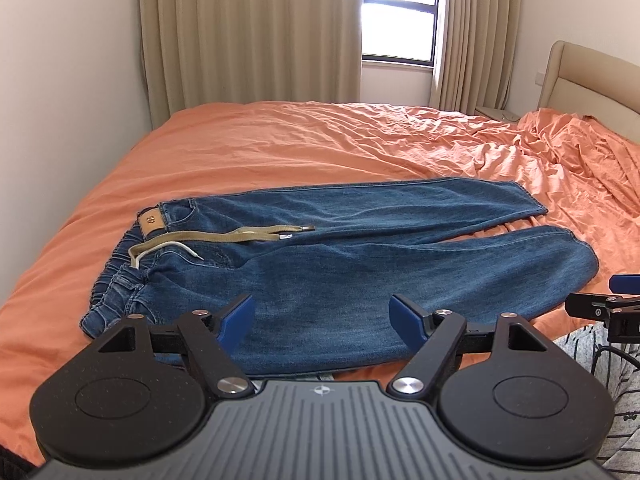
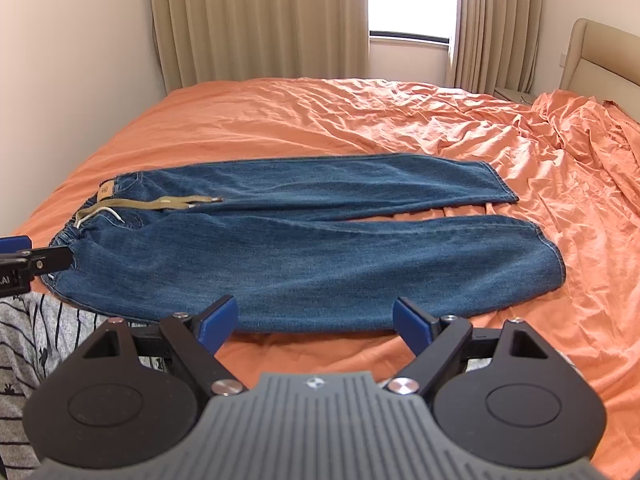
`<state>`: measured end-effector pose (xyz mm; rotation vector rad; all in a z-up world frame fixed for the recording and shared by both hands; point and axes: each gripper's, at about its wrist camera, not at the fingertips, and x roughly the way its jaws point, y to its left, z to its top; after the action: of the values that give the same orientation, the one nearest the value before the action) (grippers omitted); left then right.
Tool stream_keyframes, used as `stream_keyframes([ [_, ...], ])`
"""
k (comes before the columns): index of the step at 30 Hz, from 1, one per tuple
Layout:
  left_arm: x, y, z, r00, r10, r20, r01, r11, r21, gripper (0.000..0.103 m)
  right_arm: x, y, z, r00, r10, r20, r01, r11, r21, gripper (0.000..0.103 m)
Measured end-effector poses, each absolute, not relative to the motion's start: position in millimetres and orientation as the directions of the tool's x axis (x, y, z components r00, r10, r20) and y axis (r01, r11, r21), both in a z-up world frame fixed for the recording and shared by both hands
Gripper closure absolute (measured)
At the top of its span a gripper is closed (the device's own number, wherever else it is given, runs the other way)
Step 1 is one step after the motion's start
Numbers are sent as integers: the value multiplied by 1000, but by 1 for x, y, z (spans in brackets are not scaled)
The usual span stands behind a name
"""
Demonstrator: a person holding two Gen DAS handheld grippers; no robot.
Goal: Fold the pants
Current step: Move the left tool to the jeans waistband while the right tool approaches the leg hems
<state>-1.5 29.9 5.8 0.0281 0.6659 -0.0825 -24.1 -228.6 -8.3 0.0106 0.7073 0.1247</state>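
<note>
Blue jeans [image 1: 340,248] lie flat on the orange bed, waistband to the left, both legs running right, a tan drawstring [image 1: 224,236] across the top. They also show in the right wrist view [image 2: 312,240]. My left gripper [image 1: 322,318] is open and empty, just above the near edge of the near leg by the waist. My right gripper [image 2: 316,322] is open and empty, at the near edge of the near leg further right. Its tip shows at the right edge of the left wrist view [image 1: 608,304]; the left gripper's tip shows in the right wrist view [image 2: 28,260].
The orange bedsheet [image 1: 280,140] is rumpled at the right [image 2: 560,152]. A beige headboard [image 1: 592,76] stands at the far right. Curtains [image 1: 248,32] and a window [image 1: 400,12] are behind the bed, a wall to the left. Grey striped fabric [image 2: 36,332] lies at the near edge.
</note>
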Motion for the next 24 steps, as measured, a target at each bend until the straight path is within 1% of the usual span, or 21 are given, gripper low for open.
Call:
stream_keyframes([
  [1,2,39,6,781,-72,-620,81,997,-14,21,-21,-230,-11,764,138,-630,-130,990,59,22],
  [3,13,64,8,779,-71,-623,57,997,-42,30,-8,-233,-18,771,169,-614,-160,985,70,22],
  [4,19,77,8,780,-68,-622,41,997,-58,33,-1,-234,-21,768,175,-617,-163,984,76,22],
  [5,26,90,8,779,-65,-624,24,997,-74,41,8,-235,-26,762,179,-623,-161,983,85,22],
  [6,36,108,7,774,-63,-630,6,996,-92,46,20,-237,-31,753,180,-633,-153,983,97,22],
  [7,45,124,5,770,-65,-634,-9,994,-112,47,29,-238,-35,747,181,-640,-146,983,107,22],
  [9,69,159,0,756,-82,-649,-30,987,-159,54,55,-242,-48,728,183,-660,-128,983,132,22],
  [14,137,239,-30,713,-138,-688,-60,965,-256,55,107,-246,-78,689,201,-696,-72,975,211,22],
  [16,162,268,-45,697,-145,-702,-87,955,-284,49,123,-249,-88,673,228,-703,-42,962,271,22],
  [17,173,281,-53,686,-159,-710,-95,948,-305,44,131,-250,-93,666,240,-706,-30,954,297,22],
  [19,197,311,-75,670,-192,-717,-122,925,-361,42,146,-251,-101,655,243,-716,1,947,322,22],
  [20,208,325,-88,656,-212,-725,-134,912,-388,39,151,-252,-104,652,238,-720,14,945,326,22],
  [24,232,363,-137,600,-321,-733,-171,843,-509,39,167,-257,-113,652,194,-733,84,942,324,22],
])
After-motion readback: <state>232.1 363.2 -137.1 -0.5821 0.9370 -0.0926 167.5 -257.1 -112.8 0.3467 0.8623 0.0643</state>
